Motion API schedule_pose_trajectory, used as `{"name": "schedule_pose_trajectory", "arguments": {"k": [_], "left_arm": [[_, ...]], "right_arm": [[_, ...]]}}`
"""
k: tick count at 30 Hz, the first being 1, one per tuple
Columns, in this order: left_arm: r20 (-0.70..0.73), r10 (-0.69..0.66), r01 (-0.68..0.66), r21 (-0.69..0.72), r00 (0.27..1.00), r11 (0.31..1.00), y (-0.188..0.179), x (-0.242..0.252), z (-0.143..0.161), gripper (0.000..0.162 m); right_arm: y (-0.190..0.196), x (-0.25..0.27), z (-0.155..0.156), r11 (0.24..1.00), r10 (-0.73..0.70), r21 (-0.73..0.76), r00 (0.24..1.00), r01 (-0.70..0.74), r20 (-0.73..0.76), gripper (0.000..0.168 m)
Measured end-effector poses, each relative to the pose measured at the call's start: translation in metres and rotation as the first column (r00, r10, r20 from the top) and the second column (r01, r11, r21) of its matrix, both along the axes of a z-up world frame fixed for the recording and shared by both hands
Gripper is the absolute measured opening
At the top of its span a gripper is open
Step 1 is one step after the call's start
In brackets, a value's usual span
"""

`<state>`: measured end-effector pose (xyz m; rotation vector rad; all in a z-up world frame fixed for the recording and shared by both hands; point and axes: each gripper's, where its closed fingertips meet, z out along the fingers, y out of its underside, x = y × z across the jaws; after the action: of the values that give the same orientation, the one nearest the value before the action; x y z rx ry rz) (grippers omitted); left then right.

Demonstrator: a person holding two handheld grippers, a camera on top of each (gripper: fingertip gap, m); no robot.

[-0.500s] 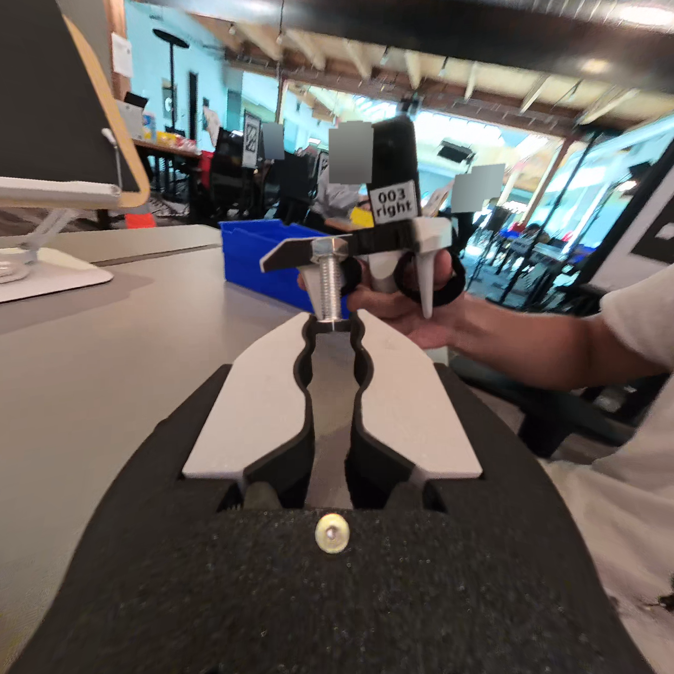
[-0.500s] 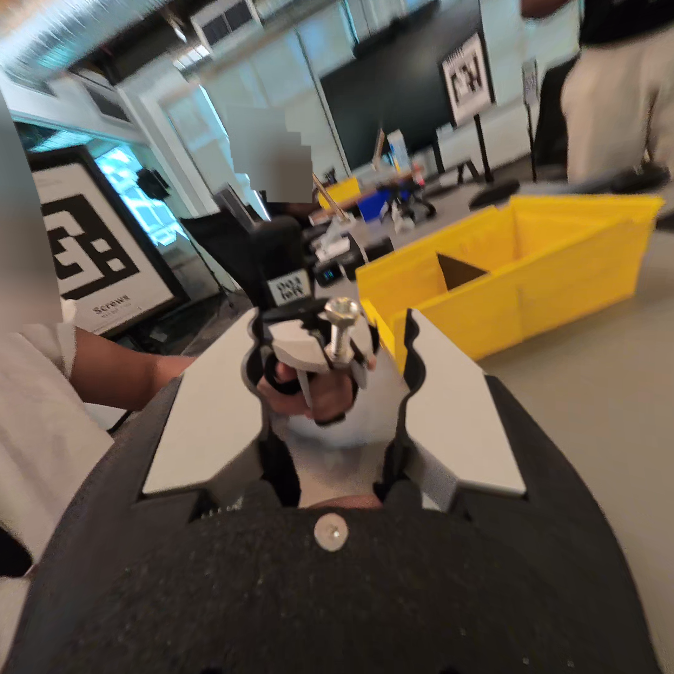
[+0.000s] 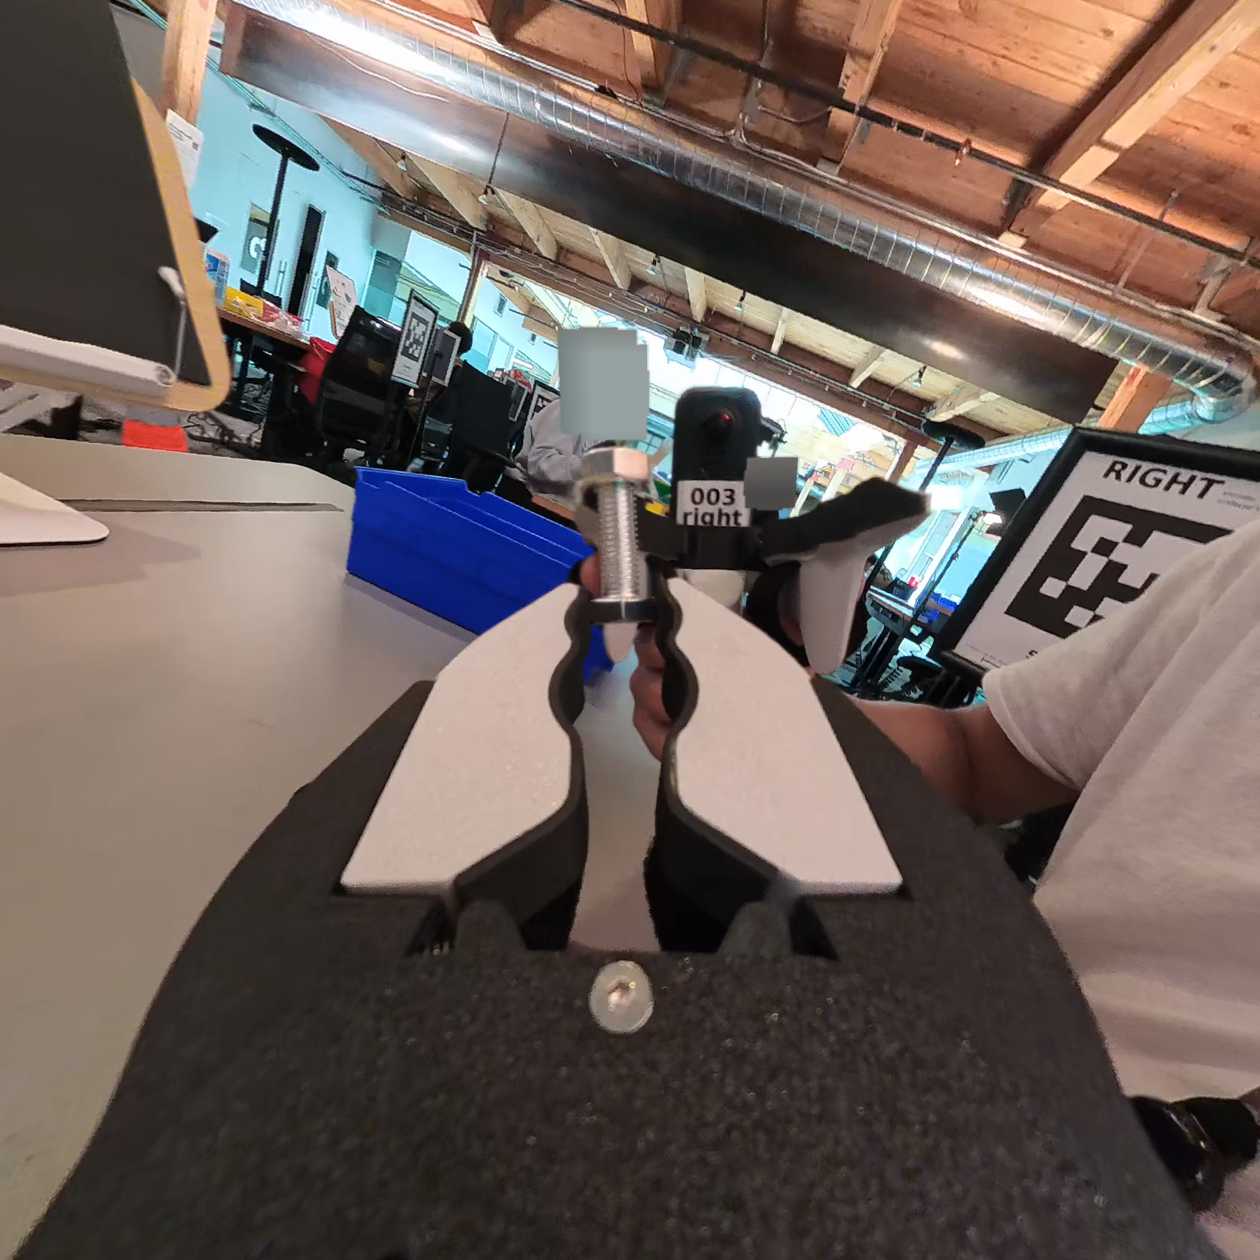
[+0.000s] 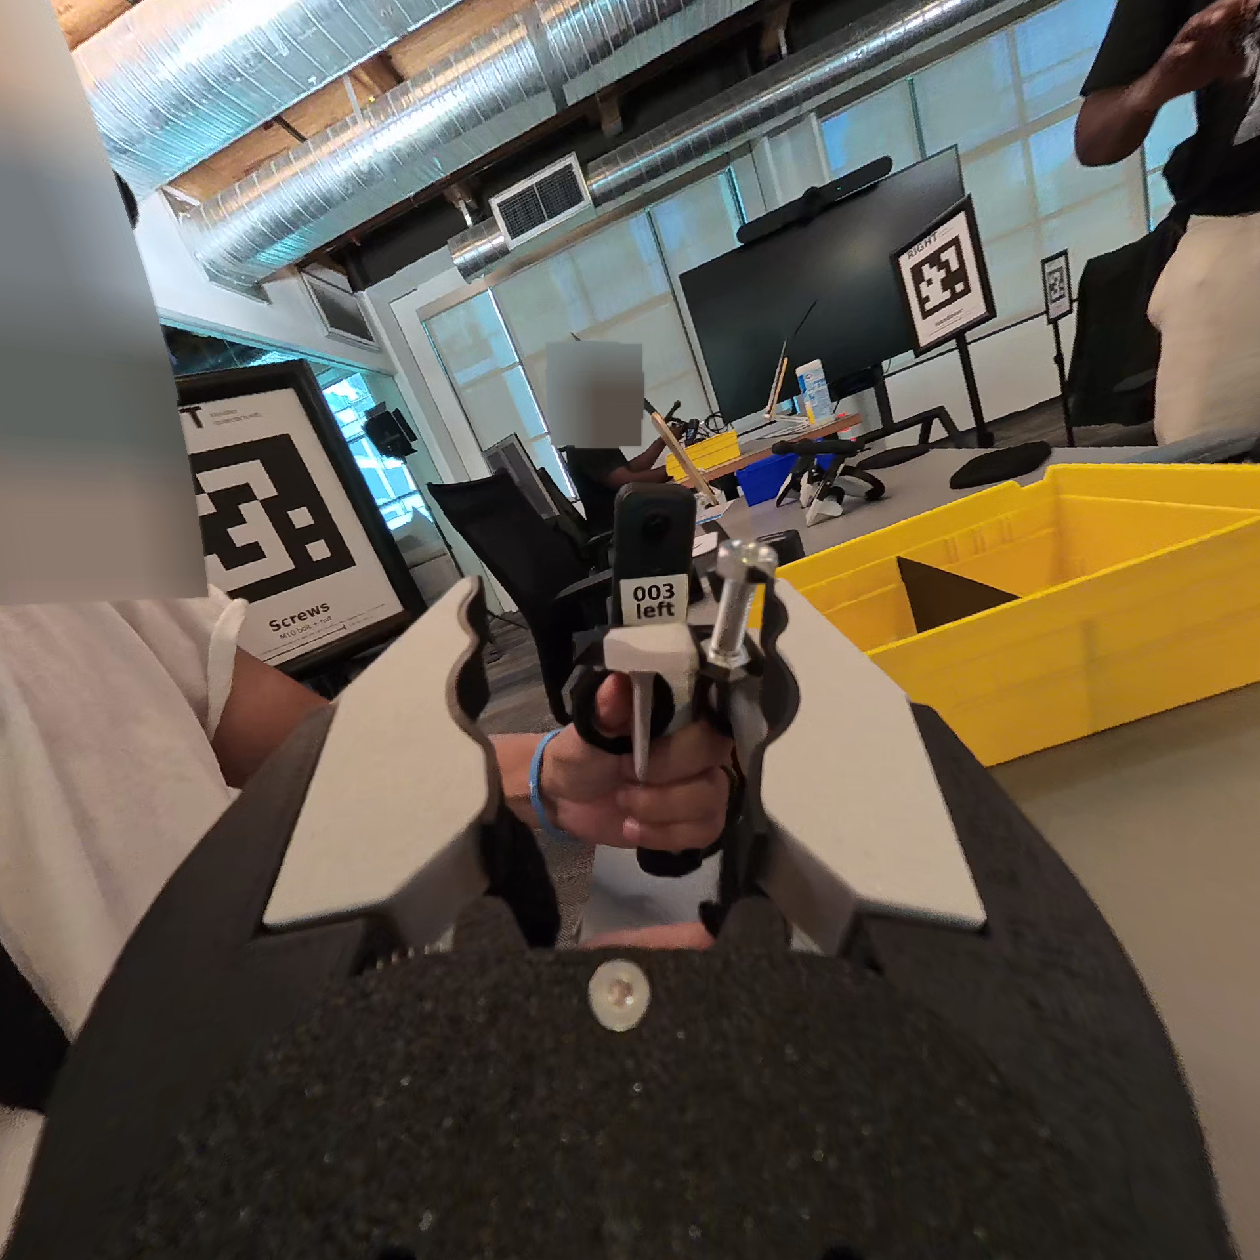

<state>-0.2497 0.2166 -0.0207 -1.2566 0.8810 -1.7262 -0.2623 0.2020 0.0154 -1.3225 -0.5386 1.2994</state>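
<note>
Left tool [image 3: 617,607] is pinched narrow on the nut end of the bolt [image 3: 617,538], which is held upright just right of the blue bin [image 3: 463,545]. Right tool [image 4: 624,600] gapes wide. A moment ago its finger was up at the bolt head, now it's lower, beside the threads.

A bright, threaded metal bolt [image 3: 619,538] gleams between the matt black, rubbery pads of the left hand-held gripper [image 3: 619,607], whose finger faces are smooth grey plastic. Far left, a glossy blue plastic bin [image 3: 450,545] sits on the smooth, matt grey desk [image 3: 170,682]; overhead, rough wooden beams [image 3: 1023,102] and shiny ribbed metal ducting [image 3: 886,245].
</note>
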Motion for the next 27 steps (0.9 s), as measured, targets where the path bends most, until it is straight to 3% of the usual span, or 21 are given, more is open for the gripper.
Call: {"name": "schedule_pose_trajectory", "arguments": {"k": [5,10,14,19,24,27], "left_arm": [[-0.007,-0.021,0.021,0.007,1.000,1.000,-0.003,0.002,-0.001,0.018],[-0.017,-0.065,0.066,0.041,0.998,0.997,-0.017,0.008,-0.001,0.018],[0.046,-0.045,0.047,-0.036,0.998,0.998,-0.003,-0.003,0.005,0.018],[0.076,0.008,-0.001,-0.092,0.997,0.996,0.016,-0.013,0.006,0.018],[0.007,-0.048,0.048,0.010,0.999,0.999,-0.005,0.000,0.001,0.018],[-0.020,-0.065,0.066,0.041,0.998,0.997,-0.014,0.007,-0.002,0.018]], "right_arm": [[0.014,0.003,-0.002,0.999,-0.047,-0.023,0.999,0.047,0.006,0.082],[0.015,-0.030,0.016,1.000,0.022,0.013,1.000,-0.022,-0.003,0.088],[0.014,-0.026,0.017,1.000,-0.016,0.011,0.999,0.017,-0.028,0.095],[0.012,-0.002,0.010,0.997,-0.070,0.025,0.998,0.070,-0.008,0.081],[0.026,-0.015,-0.005,0.996,-0.046,-0.078,0.999,0.047,0.019,0.094],[0.016,-0.033,0.005,1.000,-0.005,-0.029,1.000,0.005,0.016,0.094]]}}
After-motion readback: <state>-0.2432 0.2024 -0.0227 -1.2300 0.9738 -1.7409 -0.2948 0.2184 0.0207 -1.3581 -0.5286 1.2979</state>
